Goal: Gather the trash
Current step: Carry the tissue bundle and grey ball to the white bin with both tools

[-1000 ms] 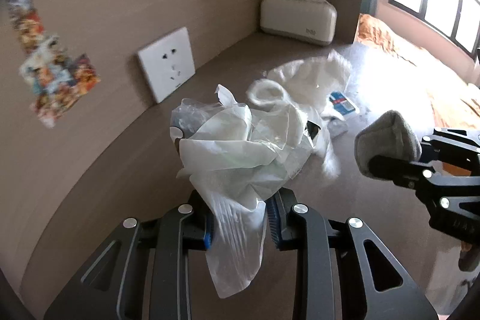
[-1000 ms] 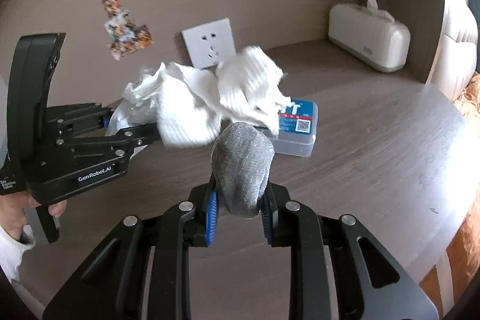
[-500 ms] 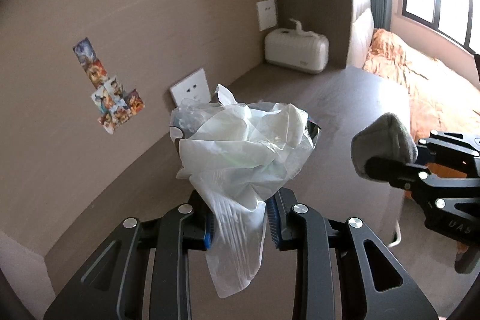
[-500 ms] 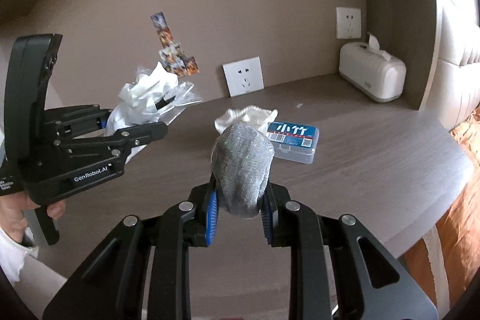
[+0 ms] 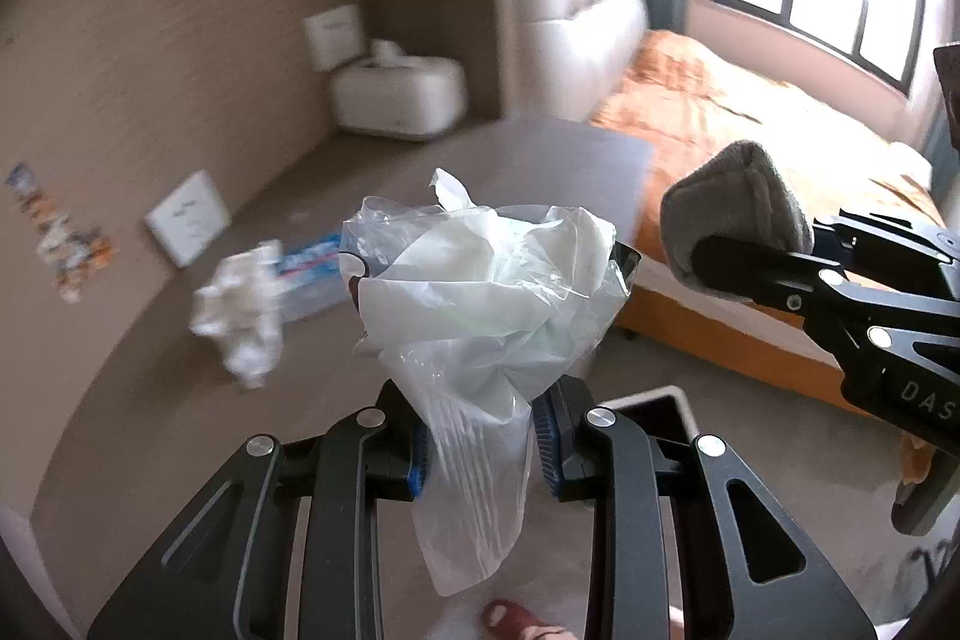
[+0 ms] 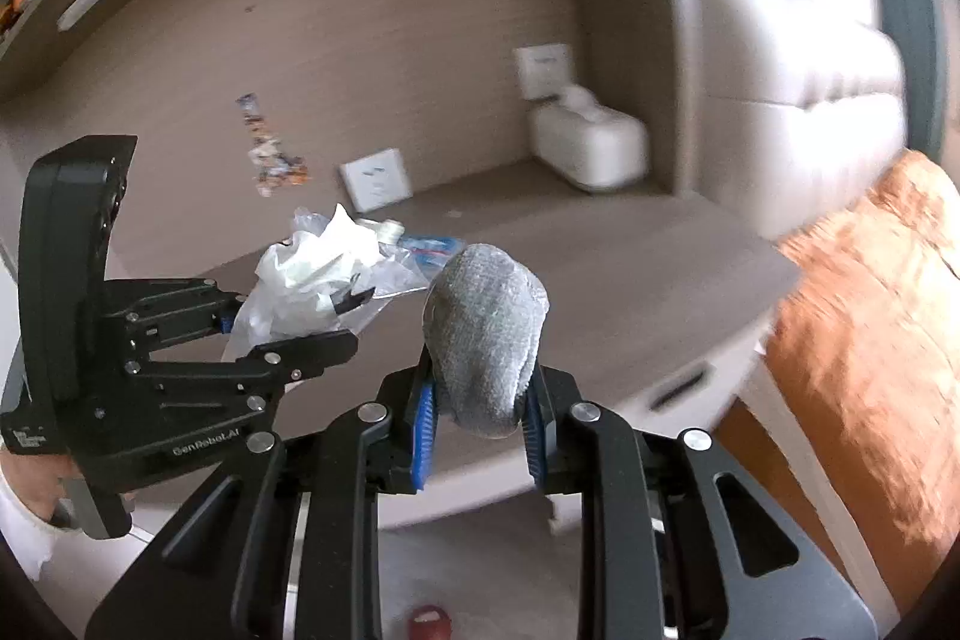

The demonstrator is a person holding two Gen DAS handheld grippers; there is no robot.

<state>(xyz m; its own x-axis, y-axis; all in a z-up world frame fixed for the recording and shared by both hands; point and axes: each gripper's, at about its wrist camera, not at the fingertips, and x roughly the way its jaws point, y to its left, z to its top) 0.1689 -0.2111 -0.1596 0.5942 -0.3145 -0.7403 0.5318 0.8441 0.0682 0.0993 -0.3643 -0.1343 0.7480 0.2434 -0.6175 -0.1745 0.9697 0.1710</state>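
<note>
Behind both grippers, the brown table (image 6: pixel 600 280) carries a blue-labelled box (image 5: pixel 312 274). Left gripper (image 5: pixel 483 445) clamps a crumpled plastic bag (image 5: pixel 486 280); beside it, right gripper (image 6: pixel 477 430) pinches a grey sock (image 6: pixel 486 334).

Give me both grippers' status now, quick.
Left gripper: jaws closed on the crumpled plastic bag.
Right gripper: jaws closed on the grey sock.

I pull both grippers back and up from the table (image 6: pixel 630 280): it shrinks toward the middle of both frames. The crumpled tissue (image 5: pixel 240 310) and blue-labelled box (image 5: pixel 312 268) slide to the left wrist frame's left. Floor (image 5: pixel 750 460) and orange bed (image 5: pixel 750 124) now show at right.
</note>
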